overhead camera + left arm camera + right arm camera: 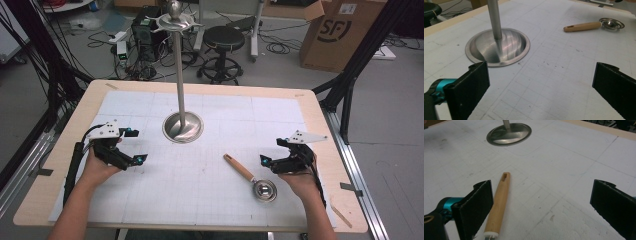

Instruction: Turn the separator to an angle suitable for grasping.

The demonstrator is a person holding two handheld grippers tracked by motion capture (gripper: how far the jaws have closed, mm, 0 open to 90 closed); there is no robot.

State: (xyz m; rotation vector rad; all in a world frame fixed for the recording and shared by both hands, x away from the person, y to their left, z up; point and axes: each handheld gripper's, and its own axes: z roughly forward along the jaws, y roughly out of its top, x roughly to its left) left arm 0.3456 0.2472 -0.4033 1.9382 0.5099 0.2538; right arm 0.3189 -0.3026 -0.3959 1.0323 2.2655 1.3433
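Right claw (270, 154): jaws spread wide, nothing between the pads; held low over the bench's right side, pointing toward the middle.
Left claw (135, 146): jaws spread wide too, nothing held; hovers over the left half of the white mat.
Strainer (252, 179): lies flat on the mat just beside the right claw, toward the centre, touched by neither claw.
Strainer look: pale wooden handle (498, 203) with a slot near its free end and a white collar at the other; small round shiny metal bowl (611, 23) with a flat rim.
Handle position: in the right gripper view it lies close by the left-hand jaw, not pinched.
Stand (182, 75): upright metal pole on a round dished base (498, 47), mid-bench, well apart from the strainer.
Mat (200, 190): white, faint grid lines, scuffed.
Writing: "SF" on a cardboard box (340, 32) on the floor beyond the bench.
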